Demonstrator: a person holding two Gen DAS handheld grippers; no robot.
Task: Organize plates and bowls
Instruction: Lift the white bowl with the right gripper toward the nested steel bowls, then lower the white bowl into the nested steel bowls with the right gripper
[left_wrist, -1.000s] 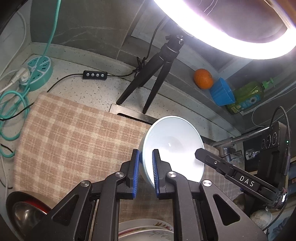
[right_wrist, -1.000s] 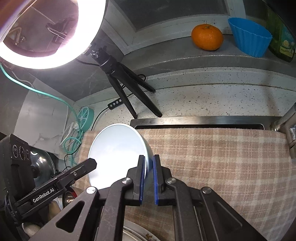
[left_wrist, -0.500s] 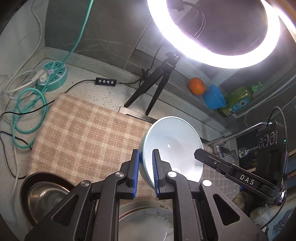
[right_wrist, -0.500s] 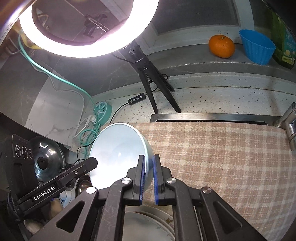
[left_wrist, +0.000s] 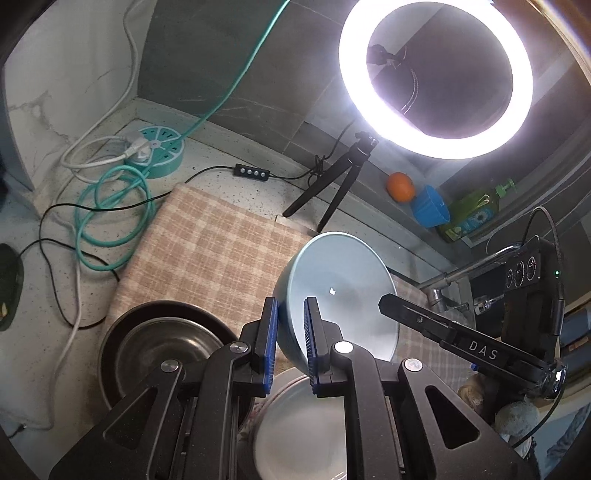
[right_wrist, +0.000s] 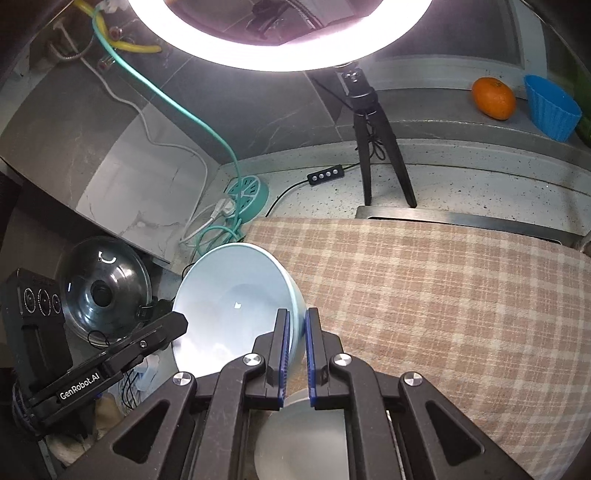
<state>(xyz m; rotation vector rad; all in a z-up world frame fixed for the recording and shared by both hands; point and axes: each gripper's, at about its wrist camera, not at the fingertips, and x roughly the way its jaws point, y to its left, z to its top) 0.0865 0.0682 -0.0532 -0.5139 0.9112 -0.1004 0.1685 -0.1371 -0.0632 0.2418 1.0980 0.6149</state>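
Observation:
A pale blue bowl (left_wrist: 343, 291) hangs tilted in the air above the checked cloth (left_wrist: 221, 251), held from two sides. My left gripper (left_wrist: 290, 314) is shut on its near left rim, one blue pad inside and one outside. My right gripper (right_wrist: 298, 325) is shut on the opposite rim of the pale blue bowl (right_wrist: 236, 306). Each view shows the other gripper's black finger at the far rim. Below the grippers lies a white plate (left_wrist: 295, 432) with a patterned edge. A steel bowl (left_wrist: 162, 350) sits inside a dark bowl at lower left in the left wrist view.
A lit ring light (left_wrist: 436, 77) on a black tripod (left_wrist: 325, 192) stands behind the cloth. An orange (right_wrist: 493, 98), a blue cup (right_wrist: 552, 107) and a green bottle (left_wrist: 472, 214) line the ledge. A teal power strip (left_wrist: 159, 151) with coiled cables lies at left. A glass lid (right_wrist: 103, 291) leans near the wall.
Both grippers have lifted the bowl and drawn it back toward me, away from the cloth's middle. The plate and steel bowl have come into view beneath.

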